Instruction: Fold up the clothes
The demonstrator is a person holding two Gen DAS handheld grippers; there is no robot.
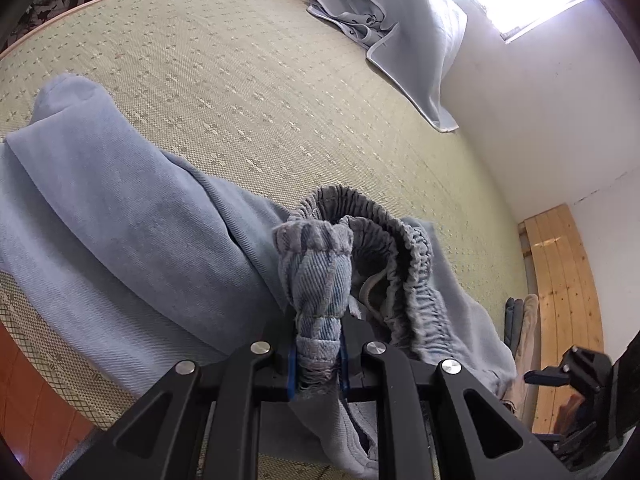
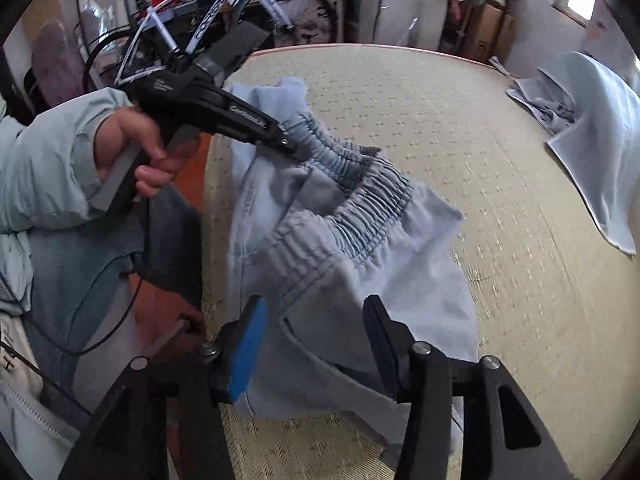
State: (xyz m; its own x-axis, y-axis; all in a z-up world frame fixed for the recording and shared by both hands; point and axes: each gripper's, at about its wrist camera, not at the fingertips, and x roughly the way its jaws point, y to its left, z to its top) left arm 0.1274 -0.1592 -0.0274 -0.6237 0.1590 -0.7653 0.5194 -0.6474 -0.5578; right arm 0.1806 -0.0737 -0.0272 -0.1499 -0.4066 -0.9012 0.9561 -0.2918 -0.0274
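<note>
The pale blue trousers (image 2: 352, 280) lay on the bed (image 2: 520, 280), draped over its near edge, with the elastic waistband (image 2: 352, 196) bunched and lifted toward the near left corner and the legs running off along that near edge to the left, as the left wrist view showed. The left gripper (image 1: 318, 364) had its jaws clamped on a gathered fold of the waistband, holding that end up off the mat; from the right wrist view a hand (image 2: 136, 152) could be seen gripping its handle beside the bed's left edge. The right gripper (image 2: 316, 344) hung over the hip of the trousers, jaws apart, the cloth lying below and between the blue pad (image 2: 248, 348) and the dark one without either pressing on it, as far as could be told. So the coming move likely turned on this: the free stretch of waistband ran away from the left grip toward the bed's middle, just ahead of the right jaws, and the right gripper was the nearer one to take it. A folded grey cloth (image 2: 592, 144) sat at the far right corner, well apart.
</note>
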